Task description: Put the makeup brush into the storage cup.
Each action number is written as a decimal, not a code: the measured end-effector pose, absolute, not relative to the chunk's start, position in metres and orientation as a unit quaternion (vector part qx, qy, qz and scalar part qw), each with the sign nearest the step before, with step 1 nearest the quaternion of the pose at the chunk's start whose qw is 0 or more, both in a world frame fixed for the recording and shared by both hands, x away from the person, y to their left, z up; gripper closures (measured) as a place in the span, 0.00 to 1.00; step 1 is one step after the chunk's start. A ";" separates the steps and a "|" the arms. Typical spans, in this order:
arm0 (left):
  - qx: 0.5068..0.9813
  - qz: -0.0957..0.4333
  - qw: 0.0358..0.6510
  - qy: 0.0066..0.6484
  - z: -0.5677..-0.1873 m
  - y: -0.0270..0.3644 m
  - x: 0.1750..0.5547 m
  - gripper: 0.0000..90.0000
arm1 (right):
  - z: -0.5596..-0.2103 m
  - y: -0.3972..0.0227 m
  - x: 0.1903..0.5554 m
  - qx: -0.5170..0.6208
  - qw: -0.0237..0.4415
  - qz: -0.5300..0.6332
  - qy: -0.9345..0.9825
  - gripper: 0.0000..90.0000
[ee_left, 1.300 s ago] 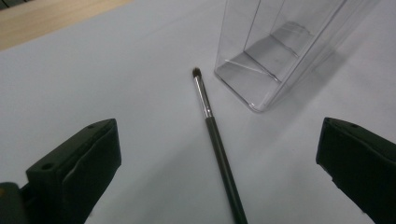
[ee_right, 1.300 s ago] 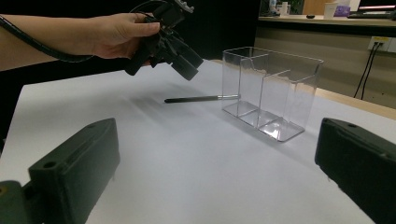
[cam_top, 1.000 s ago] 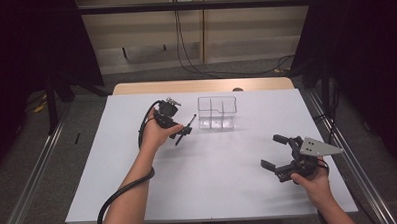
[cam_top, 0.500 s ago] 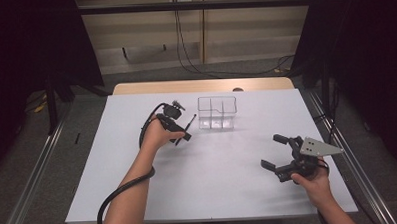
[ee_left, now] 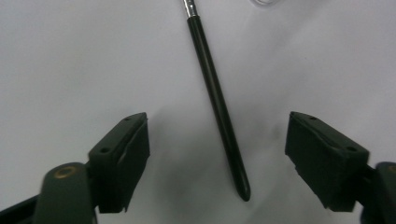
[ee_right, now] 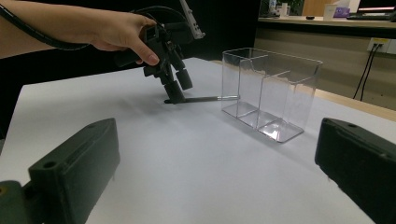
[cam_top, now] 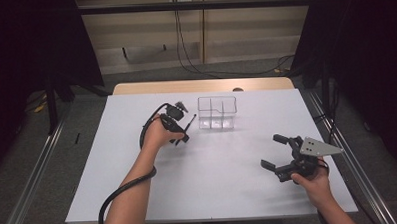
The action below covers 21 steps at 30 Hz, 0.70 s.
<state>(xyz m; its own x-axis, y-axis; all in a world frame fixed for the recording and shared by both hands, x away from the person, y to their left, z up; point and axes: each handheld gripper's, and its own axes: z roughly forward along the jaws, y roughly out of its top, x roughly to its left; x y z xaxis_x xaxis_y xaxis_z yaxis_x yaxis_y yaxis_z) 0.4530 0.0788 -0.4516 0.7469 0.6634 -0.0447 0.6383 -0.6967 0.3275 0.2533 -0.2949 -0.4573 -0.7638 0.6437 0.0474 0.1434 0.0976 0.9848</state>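
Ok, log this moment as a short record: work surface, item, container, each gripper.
surface: white table
item: thin black pen lying flat on the table, metal tip toward the container
container: clear plastic organizer, compartments look empty
left gripper: lowered over the pen, jaws have just been closing, pen between them, pads not touching it
right gripper: open, holding nothing

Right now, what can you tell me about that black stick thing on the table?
The pen is long, thin and glossy black, with a rounded dark tip at one end and a short silvery part at the other. It lies flat on the white table, its silvery end pointing toward the clear box. The left tool straddles it, jaws apart and just closing, not yet pressing it.
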 end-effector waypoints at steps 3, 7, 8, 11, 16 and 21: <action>0.925 0.042 0.153 0.345 -0.452 0.078 0.453 0.33 | -0.457 -0.295 0.253 0.276 0.204 0.612 0.712 0.00; 0.925 0.037 0.155 0.346 -0.454 0.076 0.453 0.45 | -0.457 -0.295 0.253 0.276 0.205 0.613 0.712 0.00; 0.928 0.038 0.149 0.340 -0.453 0.076 0.454 0.47 | -0.457 -0.296 0.253 0.277 0.205 0.612 0.712 0.00; 0.926 0.038 0.152 0.344 -0.453 0.077 0.455 0.55 | -0.457 -0.296 0.253 0.277 0.205 0.613 0.712 0.00; 0.925 0.033 0.147 0.349 -0.451 0.078 0.456 0.68 | -0.458 -0.296 0.254 0.278 0.202 0.611 0.713 0.00; 0.930 0.030 0.131 0.341 -0.450 0.074 0.455 0.80 | -0.458 -0.295 0.254 0.277 0.203 0.611 0.713 0.00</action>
